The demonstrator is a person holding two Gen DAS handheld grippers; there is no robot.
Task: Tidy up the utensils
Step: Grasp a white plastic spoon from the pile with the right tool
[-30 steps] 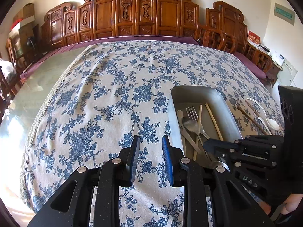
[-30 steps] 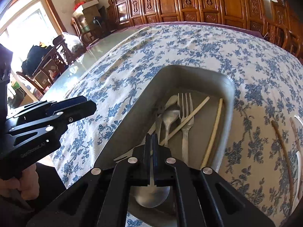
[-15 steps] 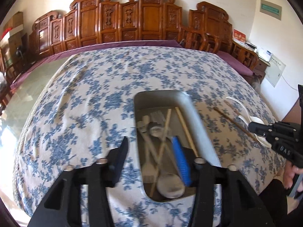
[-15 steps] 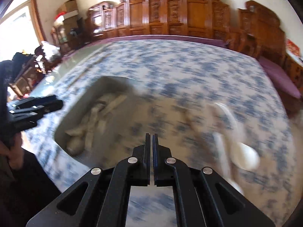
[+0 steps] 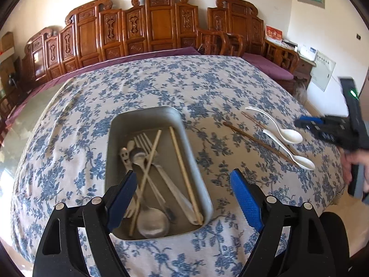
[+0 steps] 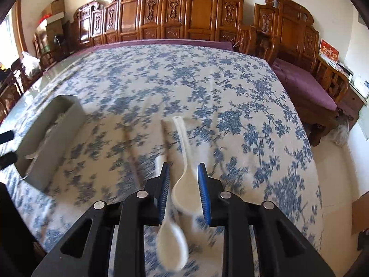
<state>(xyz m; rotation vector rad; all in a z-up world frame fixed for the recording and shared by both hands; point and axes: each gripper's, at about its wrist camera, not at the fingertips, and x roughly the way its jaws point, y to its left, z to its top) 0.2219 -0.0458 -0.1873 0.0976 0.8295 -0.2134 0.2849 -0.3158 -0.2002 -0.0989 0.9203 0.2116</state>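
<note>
A grey metal tray (image 5: 186, 138) sits on the floral tablecloth and holds a fork, metal spoons (image 5: 153, 221) and light chopsticks (image 5: 182, 170). My left gripper (image 5: 184, 194) is open wide, low over the tray's near end. Two white ceramic spoons (image 5: 289, 135) and dark chopsticks (image 5: 258, 142) lie to the right of the tray. My right gripper (image 6: 183, 189) is open with one white spoon's bowl (image 6: 184, 194) between its pads; the second white spoon (image 6: 171, 242) lies just left and nearer. The right gripper also shows in the left wrist view (image 5: 322, 127).
The tray's side wall (image 6: 48, 138) is at the left in the right wrist view. Carved wooden chairs (image 5: 161, 23) line the far side. The table edge drops off on the right toward a purple bench (image 6: 302, 80) and the floor.
My left gripper has opened wide and swung over the tray. My right gripper left the tray, swung right to the white spoons and opened from shut.
</note>
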